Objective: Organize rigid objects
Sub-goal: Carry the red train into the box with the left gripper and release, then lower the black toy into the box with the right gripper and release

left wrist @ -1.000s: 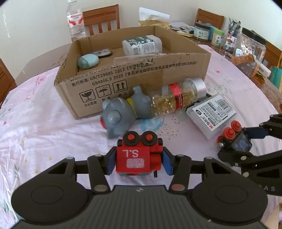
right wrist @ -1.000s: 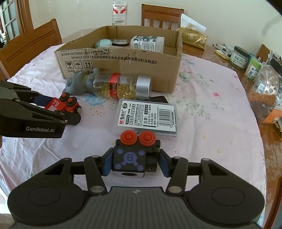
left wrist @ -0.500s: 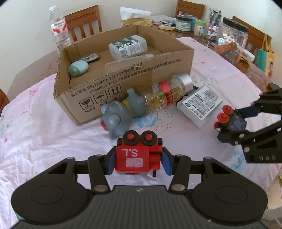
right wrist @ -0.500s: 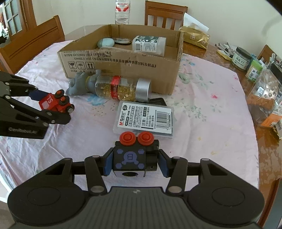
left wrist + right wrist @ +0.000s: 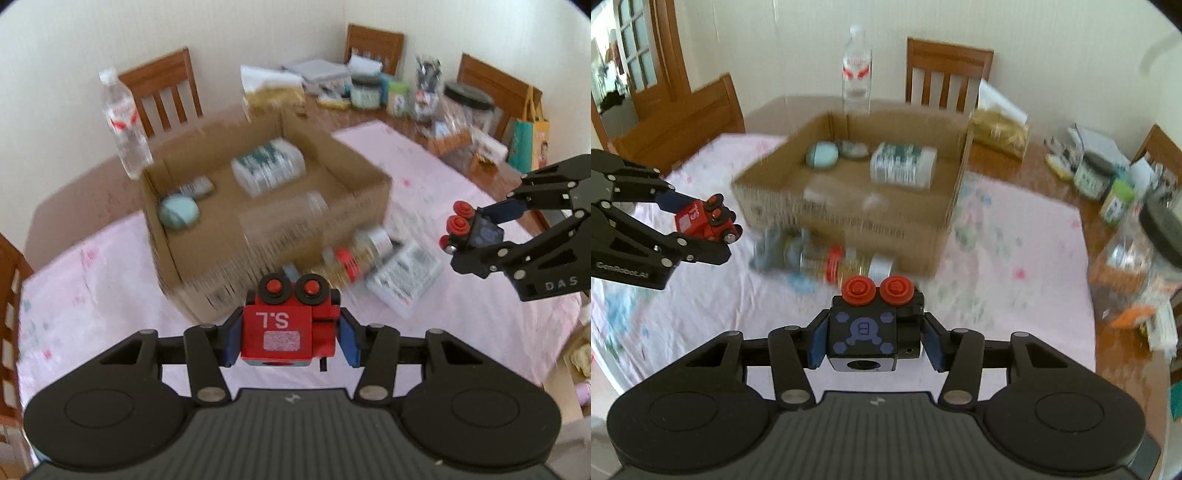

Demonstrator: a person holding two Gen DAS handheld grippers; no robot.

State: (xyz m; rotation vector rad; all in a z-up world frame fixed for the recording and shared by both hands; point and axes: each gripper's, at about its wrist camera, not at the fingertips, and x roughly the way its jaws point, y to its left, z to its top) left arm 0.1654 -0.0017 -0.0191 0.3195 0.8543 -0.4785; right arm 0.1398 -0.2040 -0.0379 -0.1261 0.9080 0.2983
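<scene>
Left wrist view: left gripper (image 5: pixel 290 341) clamps red wooden toy block (image 5: pixel 284 332); right gripper (image 5: pixel 873 345) clamps black wooden toy block (image 5: pixel 873 341). 3 items already in open brown cardboard box (image 5: pixel 354 173) at worktop's far edge; approx 3 left outside.

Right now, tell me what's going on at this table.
A person is tidying toys and containers into a cardboard box, with a handheld gripper in each hand. The left gripper has its jaws shut on a red toy block marked S.L; the right gripper is shut on a black toy block with red wheels. Both are held above the pink tablecloth, short of the box. A white bottle and a teal oval case lie inside it; a capsule bottle lies outside.
</scene>
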